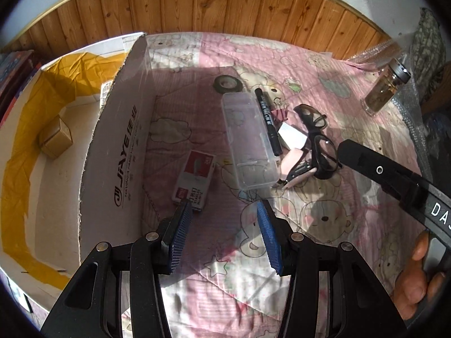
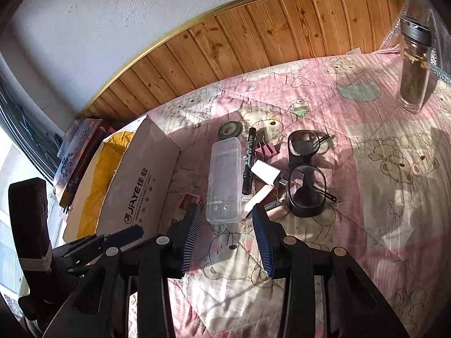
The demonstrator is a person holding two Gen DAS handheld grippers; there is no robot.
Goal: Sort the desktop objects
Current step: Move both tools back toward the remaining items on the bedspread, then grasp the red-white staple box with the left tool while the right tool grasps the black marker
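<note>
In the left wrist view, your left hand-held gripper stood open and empty at lower centre, just short of the staple box, probably the easiest pick beside the cardboard box at left. In the right wrist view, your right hand-held gripper gaped empty before the clear case, mid-frame.

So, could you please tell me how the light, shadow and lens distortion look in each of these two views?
Left wrist view: the cardboard box throws a broad shadow over the staple box, while the quilt behind is sunlit; the wood panelling bows strongly. Right wrist view: hard sun casts sharp shadows from the glasses and the bottle; dark vignette at the corners.
</note>
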